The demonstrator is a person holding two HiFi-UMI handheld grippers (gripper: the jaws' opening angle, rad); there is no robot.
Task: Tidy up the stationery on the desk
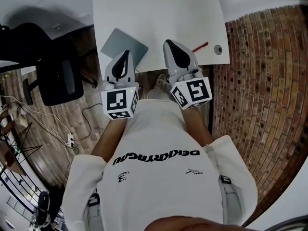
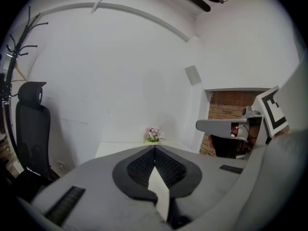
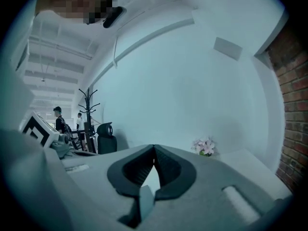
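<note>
While our left gripper [image 1: 126, 53] and right gripper [image 1: 168, 43] hang closed and empty at the desk [image 1: 144, 13], nothing looks tidied yet. Next, we think, we open one for the red pen [image 1: 200, 46].

The head view is lit brightly and evenly, and the white desk [image 1: 159, 18] at the top is nearly washed out. A soft shadow is seen at that view's upper left. All three pictures are bent at the edges, with black corners in both gripper views. The right gripper view is dimmer and tinted blue-green.
</note>
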